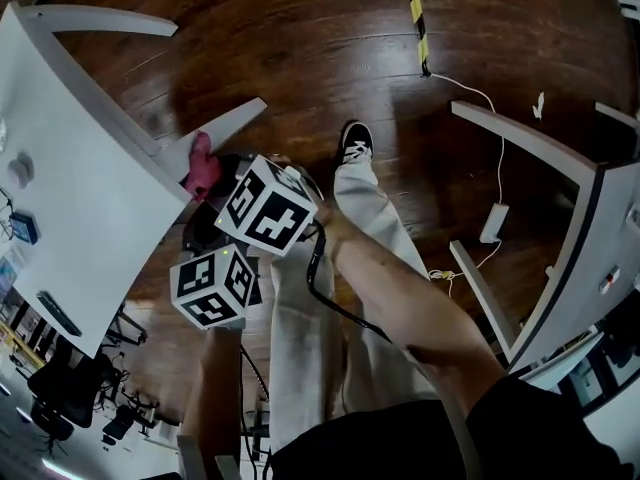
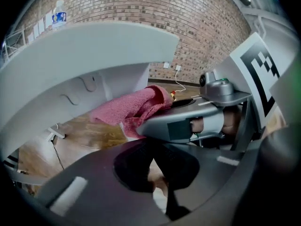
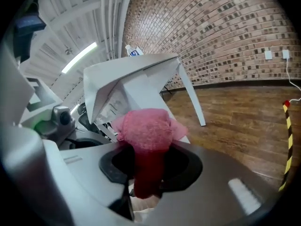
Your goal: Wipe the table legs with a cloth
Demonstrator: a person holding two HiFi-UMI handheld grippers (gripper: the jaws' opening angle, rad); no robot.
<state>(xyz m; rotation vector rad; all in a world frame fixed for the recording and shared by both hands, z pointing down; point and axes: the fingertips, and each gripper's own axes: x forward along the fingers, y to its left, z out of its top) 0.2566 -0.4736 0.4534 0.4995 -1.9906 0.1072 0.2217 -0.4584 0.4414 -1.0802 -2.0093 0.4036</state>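
A white table (image 1: 70, 198) fills the left of the head view, and one slanted leg (image 1: 225, 126) reaches out from under it. My right gripper (image 1: 212, 180) is shut on a pink cloth (image 1: 203, 163), whose bunched end sits at the point where that leg meets the tabletop. In the right gripper view the cloth (image 3: 146, 131) sticks out between the jaws of my right gripper (image 3: 148, 168) toward the table (image 3: 136, 74). My left gripper (image 1: 205, 230) hangs just behind and below it with nothing in it. Its dark fingers (image 2: 136, 166) look pressed together, with the cloth (image 2: 136, 108) ahead of them.
A second white table (image 1: 560, 168) stands at the right. A white cable and adapter (image 1: 493, 223) lie on the wooden floor beside it. Yellow-black tape (image 1: 415, 13) runs across the floor at the top. The person's shoe (image 1: 355, 143) is planted near the leg. Black chairs (image 1: 60, 388) stand lower left.
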